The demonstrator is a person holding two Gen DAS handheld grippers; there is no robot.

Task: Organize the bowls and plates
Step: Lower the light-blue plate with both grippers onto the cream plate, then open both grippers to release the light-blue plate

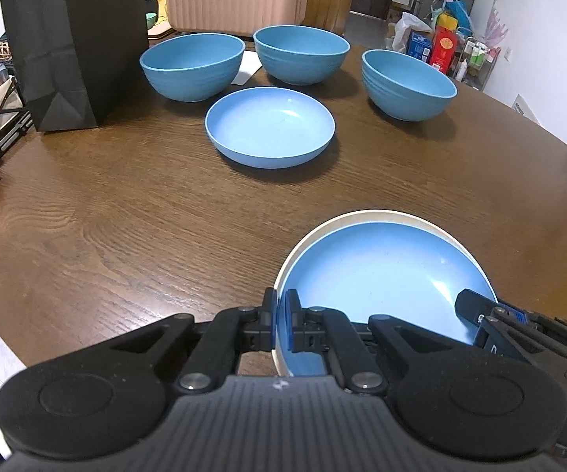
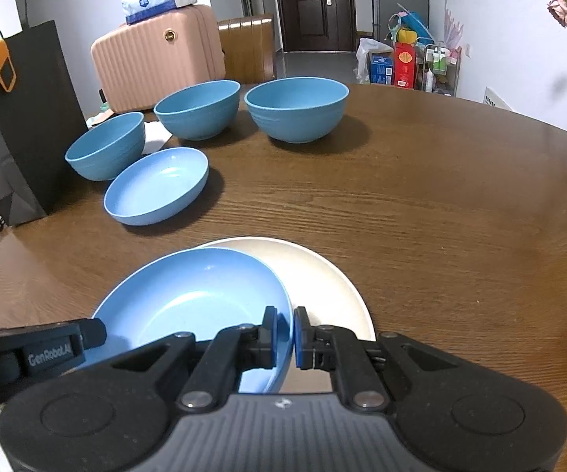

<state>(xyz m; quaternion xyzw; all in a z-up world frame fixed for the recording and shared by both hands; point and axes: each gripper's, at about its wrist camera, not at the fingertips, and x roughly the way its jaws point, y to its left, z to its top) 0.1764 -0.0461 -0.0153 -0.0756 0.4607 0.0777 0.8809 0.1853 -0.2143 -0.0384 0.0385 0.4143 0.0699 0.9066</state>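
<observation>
Blue plate (image 2: 189,299): held over the white plate (image 2: 323,275), near edge of the wooden table (image 2: 421,204)
Left gripper (image 1: 282,314): pinching the blue plate's left rim
Right gripper (image 2: 284,334): pinching its right rim
Second blue plate (image 1: 269,126): farther back, alone
Three blue bowls (image 1: 193,65): behind it, in a row
Black bag (image 1: 71,39): left of the bowls

Near edge: a light-blue shallow plate (image 2: 189,295) sits tilted over a cream plate (image 2: 323,275). Farther off, 1 more blue plate (image 1: 269,126) lies flat before 3 upright, empty blue bowls (image 1: 301,53).
</observation>
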